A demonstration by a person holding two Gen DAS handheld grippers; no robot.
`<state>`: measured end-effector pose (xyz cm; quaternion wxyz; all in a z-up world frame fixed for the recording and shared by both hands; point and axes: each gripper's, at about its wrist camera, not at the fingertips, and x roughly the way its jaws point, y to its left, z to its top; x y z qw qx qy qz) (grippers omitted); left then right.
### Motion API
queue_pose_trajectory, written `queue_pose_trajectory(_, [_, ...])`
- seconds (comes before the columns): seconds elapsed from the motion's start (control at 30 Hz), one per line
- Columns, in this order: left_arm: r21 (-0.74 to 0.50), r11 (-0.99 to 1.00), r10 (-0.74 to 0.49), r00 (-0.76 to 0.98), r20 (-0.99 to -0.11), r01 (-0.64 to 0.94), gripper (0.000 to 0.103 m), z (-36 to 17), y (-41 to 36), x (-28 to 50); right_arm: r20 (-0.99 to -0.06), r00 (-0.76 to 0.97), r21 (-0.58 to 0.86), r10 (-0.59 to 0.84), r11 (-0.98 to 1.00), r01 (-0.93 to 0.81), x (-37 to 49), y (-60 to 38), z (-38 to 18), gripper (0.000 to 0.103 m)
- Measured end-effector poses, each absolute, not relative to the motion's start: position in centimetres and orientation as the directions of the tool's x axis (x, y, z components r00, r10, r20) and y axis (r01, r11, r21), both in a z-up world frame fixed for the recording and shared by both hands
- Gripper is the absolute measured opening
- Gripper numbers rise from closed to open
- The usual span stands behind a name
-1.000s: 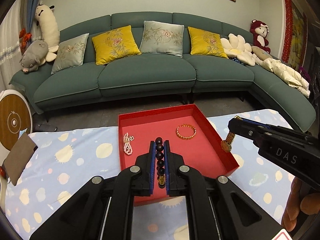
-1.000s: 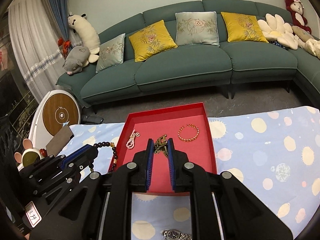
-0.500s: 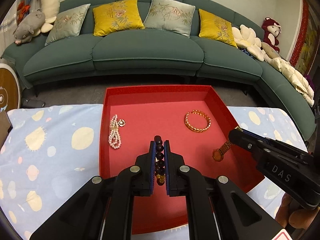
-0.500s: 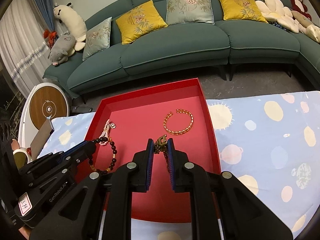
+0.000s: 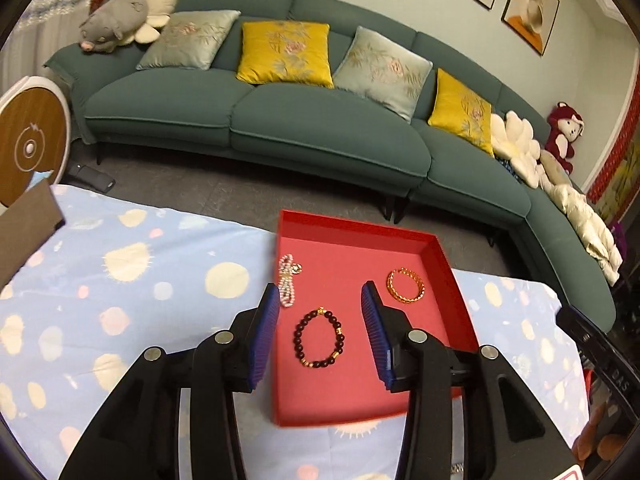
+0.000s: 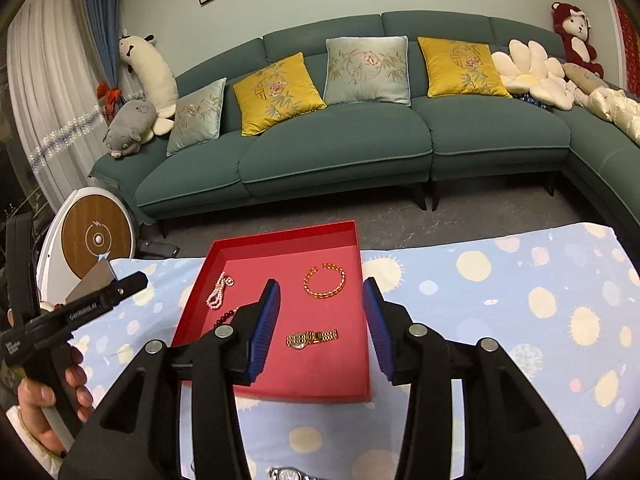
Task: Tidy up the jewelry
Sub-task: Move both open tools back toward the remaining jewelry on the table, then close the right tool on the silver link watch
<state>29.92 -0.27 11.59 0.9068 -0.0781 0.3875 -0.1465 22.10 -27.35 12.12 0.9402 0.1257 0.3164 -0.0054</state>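
Observation:
A red tray (image 5: 456, 280) (image 6: 360, 368) sits on the spotted blue cloth. A dark bead bracelet (image 5: 319, 337) lies in it between the fingers of my open, empty left gripper (image 5: 320, 298). A gold watch (image 6: 312, 337) lies in the tray between the fingers of my open, empty right gripper (image 6: 321, 288). A gold chain bracelet (image 5: 405, 285) (image 6: 325, 281) and a pearl piece (image 5: 288, 278) (image 6: 218, 292) also lie in the tray. In the right wrist view the left gripper (image 6: 120, 285) shows at the left, off the tray.
A silver watch (image 6: 286, 473) lies on the cloth (image 6: 500, 300) near the bottom edge, in front of the tray. A brown card (image 5: 24, 224) stands at the table's left end. A green sofa (image 6: 340, 140) and a round wooden-faced device (image 6: 96, 236) stand behind.
Both grippers opened and drew back. The bead bracelet left the left gripper and lies in the tray. The gold watch left the right gripper and lies in the tray.

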Motion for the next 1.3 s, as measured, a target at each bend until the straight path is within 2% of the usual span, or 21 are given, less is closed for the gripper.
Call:
queue_pose_trajectory(0.17, [-0.203, 0.952, -0.306, 0.66, -0.686, 0.231, 0.04, 13.1, 0.3, 25.9, -0.607, 0.79, 0.222, 0.086, 0.973, 0.064, 17.0, -27.1, 13.4, 0.042])
queue_pose_trajectory(0.33, [-0.141, 0.946, -0.301, 0.631, -0.715, 0.292, 0.041, 12.2, 0.3, 20.9, -0.646, 0.756, 0.232, 0.107, 0.971, 0.062, 12.2, -26.8, 11.2, 0.045])
queue_pose_trajectory(0.5, [-0.208, 0.933, -0.345, 0.563, -0.751, 0.294, 0.04, 9.8, 0.9, 17.0, -0.688, 0.712, 0.269, 0.144, 0.961, 0.065, 10.4, -27.0, 7.2, 0.045])
queue_pose_trajectory(0.87, [-0.164, 0.939, -0.296, 0.468, -0.833, 0.301, 0.041, 3.8, 0.3, 13.8, -0.765, 0.628, 0.137, 0.146, 0.989, -0.063, 12.6, -23.9, 0.2, 0.045])
queue_pose_trajectory(1.3, [-0.154, 0.942, -0.276, 0.428, -0.861, 0.298, 0.04, 1.5, 2.1, 14.4, -0.792, 0.575, 0.074, 0.205, 0.967, -0.242, 15.0, -20.6, -2.9, 0.047])
